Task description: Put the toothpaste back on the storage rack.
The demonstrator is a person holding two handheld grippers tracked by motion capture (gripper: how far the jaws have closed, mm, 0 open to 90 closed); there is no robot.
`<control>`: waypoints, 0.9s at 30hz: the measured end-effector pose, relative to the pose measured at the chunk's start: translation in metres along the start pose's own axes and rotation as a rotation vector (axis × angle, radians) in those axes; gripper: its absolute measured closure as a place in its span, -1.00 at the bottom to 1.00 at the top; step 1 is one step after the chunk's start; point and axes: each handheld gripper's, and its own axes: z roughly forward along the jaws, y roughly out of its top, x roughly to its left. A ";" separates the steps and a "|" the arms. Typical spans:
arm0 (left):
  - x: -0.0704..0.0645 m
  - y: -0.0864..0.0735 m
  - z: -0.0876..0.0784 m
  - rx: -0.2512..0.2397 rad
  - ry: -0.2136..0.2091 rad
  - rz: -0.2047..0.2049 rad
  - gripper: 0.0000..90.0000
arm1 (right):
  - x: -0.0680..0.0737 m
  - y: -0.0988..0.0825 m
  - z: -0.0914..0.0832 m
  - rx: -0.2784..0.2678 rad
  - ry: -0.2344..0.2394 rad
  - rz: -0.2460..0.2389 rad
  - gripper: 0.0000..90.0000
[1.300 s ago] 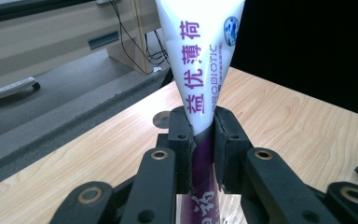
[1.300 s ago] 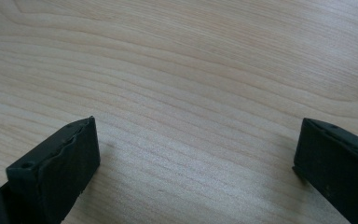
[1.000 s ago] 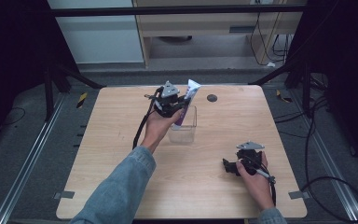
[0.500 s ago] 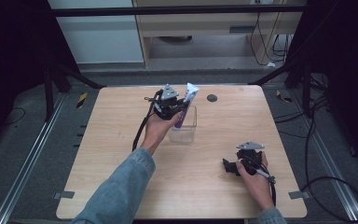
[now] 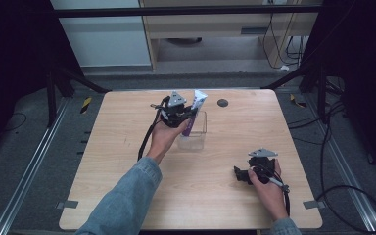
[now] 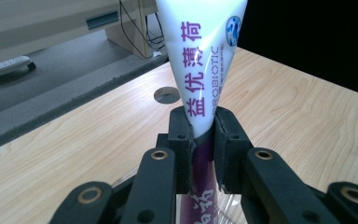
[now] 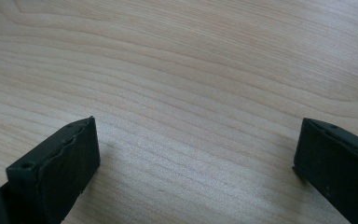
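A white and purple toothpaste tube [image 5: 196,111] stands tilted in a clear plastic cup [image 5: 194,132] near the table's middle back. My left gripper [image 5: 187,117] is shut on the tube just above the cup's rim. In the left gripper view the tube [image 6: 200,70] rises wide end up between the jaws, with the cup's rim [image 6: 228,205] below them. My right gripper [image 5: 239,174] lies low on the table at the front right. It is open, and in the right gripper view its fingers [image 7: 60,163] stand wide apart over bare wood.
The wooden table [image 5: 127,147] has a round dark grommet [image 5: 222,103] at its back edge, behind the cup. Black cables trail from both grippers. A cabinet and metal frame posts stand beyond the table; grey floor surrounds it.
My left gripper and the tube have shifted slightly, with the tube now standing a little more upright in the cup. The right gripper has not moved.
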 end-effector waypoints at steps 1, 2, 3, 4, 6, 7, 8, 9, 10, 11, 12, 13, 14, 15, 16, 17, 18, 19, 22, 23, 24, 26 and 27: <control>0.000 -0.001 0.000 0.001 0.000 0.003 0.74 | 0.000 0.000 0.000 0.000 0.001 0.000 -0.99; 0.000 -0.001 0.001 0.003 -0.001 0.001 0.74 | 0.000 0.000 0.000 0.000 0.000 0.001 -0.99; 0.000 -0.002 0.001 0.007 -0.001 0.001 0.74 | 0.000 0.000 0.000 0.000 0.000 -0.001 -0.99; 0.000 -0.003 0.002 0.006 -0.002 0.000 0.74 | 0.000 0.000 0.000 0.000 0.000 0.000 -0.99; 0.000 -0.003 0.002 0.008 -0.002 -0.002 0.74 | 0.000 0.000 0.000 0.000 0.000 -0.001 -0.99; 0.000 -0.004 0.002 0.010 -0.003 -0.002 0.74 | 0.000 0.000 0.000 0.001 -0.001 0.000 -0.99; 0.000 -0.004 0.002 0.012 -0.003 -0.001 0.74 | 0.000 0.000 0.000 0.000 0.000 -0.001 -0.99; 0.000 -0.004 0.003 0.014 -0.003 -0.003 0.74 | 0.000 0.000 0.000 0.000 0.000 -0.001 -0.99; 0.000 -0.004 0.003 0.016 -0.001 -0.003 0.74 | 0.000 0.000 0.000 0.001 0.000 -0.001 -0.99; 0.000 -0.005 0.003 0.018 0.001 -0.003 0.74 | 0.000 0.000 0.000 0.000 0.000 -0.001 -0.99; -0.001 -0.005 0.004 0.019 -0.001 -0.003 0.74 | 0.000 0.000 0.000 0.000 0.000 -0.001 -0.99; -0.001 -0.005 0.004 0.019 -0.001 -0.003 0.74 | 0.000 0.000 0.000 0.000 0.000 -0.001 -0.99; -0.001 -0.005 0.004 0.022 0.000 -0.004 0.74 | 0.000 0.000 0.000 0.000 0.000 -0.001 -0.99; -0.001 -0.005 0.004 0.025 0.001 -0.003 0.74 | 0.000 0.000 0.000 0.000 0.001 -0.001 -0.99; -0.001 -0.005 0.005 0.027 0.001 -0.003 0.74 | 0.000 0.000 0.000 0.000 0.000 -0.001 -0.99; -0.001 -0.006 0.005 0.029 0.000 -0.003 0.74 | 0.000 0.000 0.000 0.000 0.000 0.000 -0.99; 0.000 -0.006 0.005 0.030 0.000 -0.004 0.74 | 0.000 0.000 0.000 0.001 0.000 0.000 -0.99; 0.000 -0.007 0.005 0.034 0.002 -0.006 0.74 | 0.000 0.000 0.000 0.000 0.000 0.001 -0.99; 0.000 -0.008 0.006 0.046 0.008 -0.006 0.74 | 0.000 0.000 0.000 0.000 0.000 0.000 -0.99; 0.001 -0.009 0.006 0.049 0.008 -0.007 0.74 | 0.000 0.000 0.000 0.000 0.000 -0.001 -0.99; 0.001 -0.009 0.006 0.053 0.009 -0.006 0.74 | 0.000 0.000 0.000 0.000 0.001 -0.001 -0.99; 0.001 -0.010 0.006 0.056 0.007 -0.005 0.74 | 0.000 0.000 0.000 0.000 0.000 -0.001 -0.99; 0.001 -0.010 0.006 0.057 0.005 -0.006 0.74 | 0.000 0.000 0.000 0.000 0.000 0.000 -0.99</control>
